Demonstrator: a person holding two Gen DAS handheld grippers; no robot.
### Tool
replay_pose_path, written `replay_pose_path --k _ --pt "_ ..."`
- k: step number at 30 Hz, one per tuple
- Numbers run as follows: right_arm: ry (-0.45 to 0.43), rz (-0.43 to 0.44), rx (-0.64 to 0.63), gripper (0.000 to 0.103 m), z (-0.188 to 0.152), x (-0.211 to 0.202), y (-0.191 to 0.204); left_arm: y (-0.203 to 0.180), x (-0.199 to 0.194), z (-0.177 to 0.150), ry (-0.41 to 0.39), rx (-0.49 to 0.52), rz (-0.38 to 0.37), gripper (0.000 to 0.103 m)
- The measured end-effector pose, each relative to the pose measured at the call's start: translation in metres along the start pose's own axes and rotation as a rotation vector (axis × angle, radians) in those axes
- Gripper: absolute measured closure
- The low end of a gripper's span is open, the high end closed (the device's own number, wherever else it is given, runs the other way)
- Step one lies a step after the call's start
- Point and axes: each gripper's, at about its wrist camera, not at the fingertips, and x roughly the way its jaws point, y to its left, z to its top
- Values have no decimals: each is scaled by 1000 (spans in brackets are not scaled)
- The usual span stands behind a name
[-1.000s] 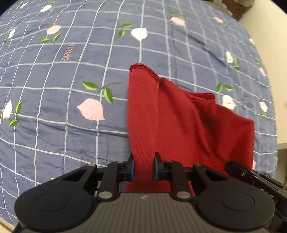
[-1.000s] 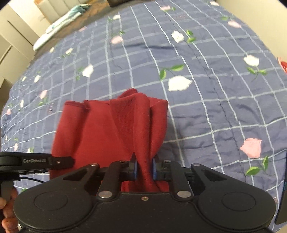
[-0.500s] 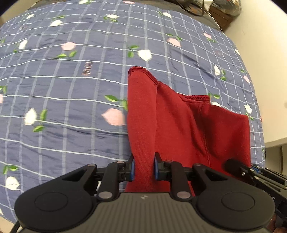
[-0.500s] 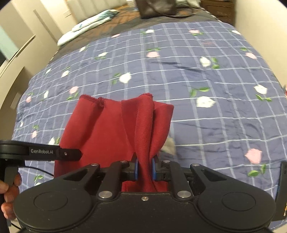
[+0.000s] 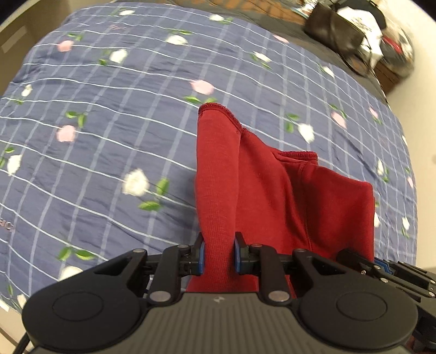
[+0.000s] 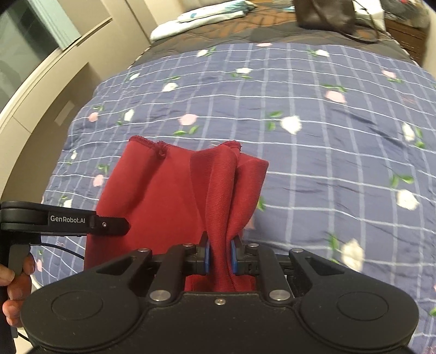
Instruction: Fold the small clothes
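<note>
Lifting has carried both claws higher over the bed than a second ago: the checked bedspread now shows far more of itself in both views, and the room's edges have come into frame. The left claw (image 5: 218, 254) is clenched on a bunched edge of the red knit garment (image 5: 272, 190), and the right claw (image 6: 220, 257) is clenched on a gathered fold of the same red garment (image 6: 169, 190), which hangs in front of the cameras in the lower middle of each frame, with a stitched hem at its far end. I cannot tell whether that far end touches the bedspread. By my judgement this is the raise-and-carry stage of a fold, with the cloth not yet laid down flat. Below is a blue-grey bedspread (image 6: 327, 152) with white grid lines and pink and white flowers, lightly wrinkled. At the top of the right wrist view lie a pale pillow (image 6: 199, 19) and a dark handbag (image 6: 324, 13); cream cabinet panels (image 6: 41, 109) fill the upper left. A person's hand (image 6: 13, 288) grips the left tool's handle at lower left.
</note>
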Motion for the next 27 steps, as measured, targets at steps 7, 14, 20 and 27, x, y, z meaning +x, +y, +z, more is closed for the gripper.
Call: replay_pose_path --k 7,14,20,27 --pt "2 30 -15 88 22 25 39 37 -3 25 -19 -20 30 82" --pt "25 36 33 88 26 50 59 57 6 45 -5 24 48 82" --pt "41 16 78 88 29 73 68 69 24 56 29 60 47 82" --pt "56 -13 115 87 32 91 72 77 39 63 59 81 40 82"
